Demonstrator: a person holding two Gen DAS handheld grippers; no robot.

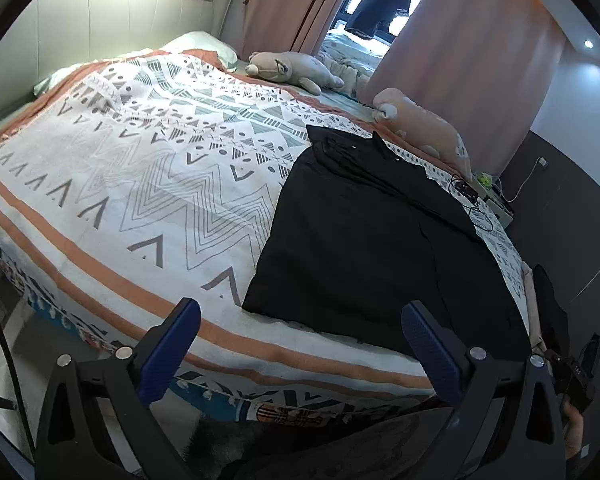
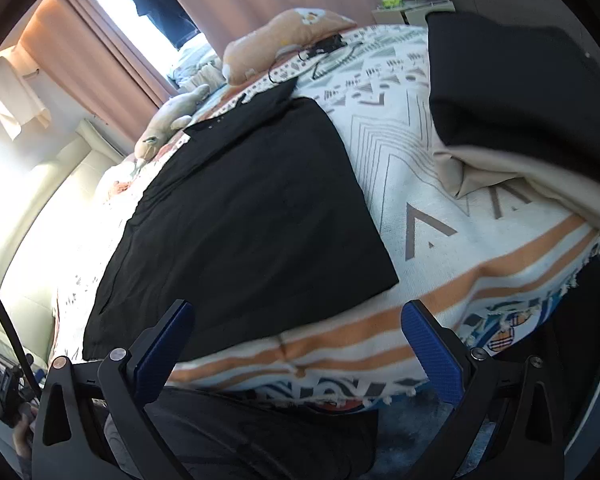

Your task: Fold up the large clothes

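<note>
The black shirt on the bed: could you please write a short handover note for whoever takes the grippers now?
Left gripper: open, empty, at the bed's near edge.
Right gripper: open, empty, likewise.
Black shirt: flat on the patterned bedspread, collar away from you, one side already folded in along its length.
More clothes are piled to the right.
Left: finish folding the shirt, probably hem towards collar.

I saw the black shirt (image 1: 364, 240) (image 2: 244, 216) lying flat near the foot edge of the bed, folded into a long panel with straight side edges. Its collar end, with a small button placket, pointed toward the far side. A second dark garment (image 2: 516, 80) lay heaped over a beige cloth (image 2: 520, 184) nearby.
</note>
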